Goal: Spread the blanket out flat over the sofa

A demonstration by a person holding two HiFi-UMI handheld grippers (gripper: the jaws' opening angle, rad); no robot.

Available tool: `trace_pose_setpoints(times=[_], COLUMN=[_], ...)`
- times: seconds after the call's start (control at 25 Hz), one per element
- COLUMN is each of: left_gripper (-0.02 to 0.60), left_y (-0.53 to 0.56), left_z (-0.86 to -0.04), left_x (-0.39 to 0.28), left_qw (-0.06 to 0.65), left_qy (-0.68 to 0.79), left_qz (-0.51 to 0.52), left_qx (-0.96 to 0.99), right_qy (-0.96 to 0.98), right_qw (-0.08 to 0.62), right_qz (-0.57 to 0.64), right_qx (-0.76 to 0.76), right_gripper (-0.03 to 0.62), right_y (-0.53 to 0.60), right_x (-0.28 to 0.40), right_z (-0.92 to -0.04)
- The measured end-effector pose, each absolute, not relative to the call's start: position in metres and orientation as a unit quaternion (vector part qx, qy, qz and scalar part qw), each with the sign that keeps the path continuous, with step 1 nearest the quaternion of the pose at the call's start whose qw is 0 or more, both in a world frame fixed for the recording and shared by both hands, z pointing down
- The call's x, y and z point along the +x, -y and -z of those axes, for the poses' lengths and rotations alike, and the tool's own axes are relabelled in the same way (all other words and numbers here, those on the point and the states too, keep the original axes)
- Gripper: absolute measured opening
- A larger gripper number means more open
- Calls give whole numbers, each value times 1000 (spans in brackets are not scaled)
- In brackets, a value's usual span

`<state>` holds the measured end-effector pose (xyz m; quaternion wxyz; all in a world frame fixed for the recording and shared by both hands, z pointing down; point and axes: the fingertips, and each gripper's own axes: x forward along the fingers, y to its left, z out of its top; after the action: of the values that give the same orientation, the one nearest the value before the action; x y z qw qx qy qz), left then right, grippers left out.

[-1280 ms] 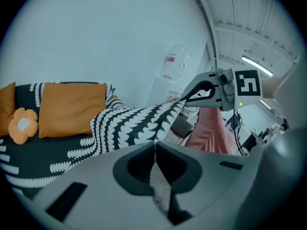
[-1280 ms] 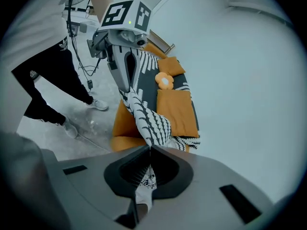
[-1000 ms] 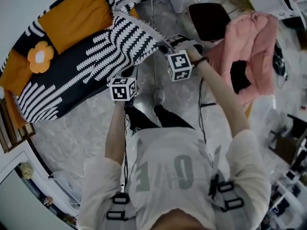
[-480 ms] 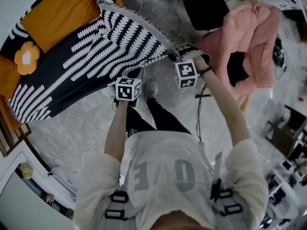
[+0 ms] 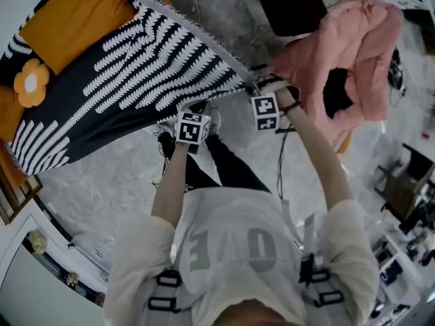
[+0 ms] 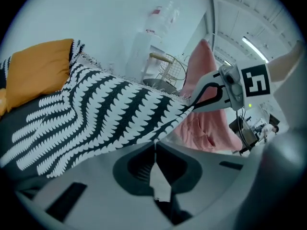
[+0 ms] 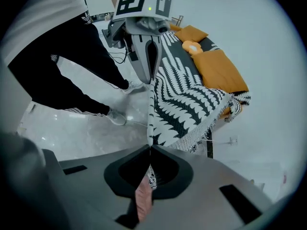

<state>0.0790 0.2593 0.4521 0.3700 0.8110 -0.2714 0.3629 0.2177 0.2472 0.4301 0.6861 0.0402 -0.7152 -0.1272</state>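
Head view, left to right.

- Sofa (image 5: 7, 114) at upper left. On it are a large orange cushion (image 5: 68, 19) and a small flower-shaped cushion (image 5: 30, 83).
- Blanket (image 5: 136, 73), black with a white leaf pattern, covers most of the sofa seat. It runs from the flower-shaped cushion across to the centre of the frame. Its fringed edge (image 5: 197, 29) runs along the top right side. The near end is lifted off the sofa and drawn taut over the grey marbled floor (image 5: 102, 182) toward the person.
- Left tool (image 6: 154, 145): jaws pressed together, pinching the blanket's near edge. The cloth fans out directly from the jaw tips in the left gripper view. Its marker cube (image 5: 193, 128) sits just left of centre, over the person's feet.
- Right tool (image 7: 149, 150): jaws likewise pressed together on the blanket hem. A sliver of patterned cloth shows between the pads. It holds the corner where the fringed edge ends. Marker cube (image 5: 266, 112) is near the left one, slightly higher in frame.
- The blanket edge spans between the two tools, fairly straight.
- Pink jacket (image 5: 353, 53) is draped over a chair at right, beside the right tool. A black seat (image 5: 292, 5) is above it.
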Motion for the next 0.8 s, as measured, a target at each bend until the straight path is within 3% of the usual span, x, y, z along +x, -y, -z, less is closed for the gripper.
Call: trace_pose_setpoints(times=[0.8], left_gripper=[12], left_y=[-333], left_z=[-575], left_x=[131], left_qw=[473], left_qy=[250], left_qz=[-368], left_qx=[761], right_qy=[696], right_qw=[717], right_qz=[31], right_qx=[16], right_gripper=[11], right_y=[-307], right_x=[267], right_z=[-548])
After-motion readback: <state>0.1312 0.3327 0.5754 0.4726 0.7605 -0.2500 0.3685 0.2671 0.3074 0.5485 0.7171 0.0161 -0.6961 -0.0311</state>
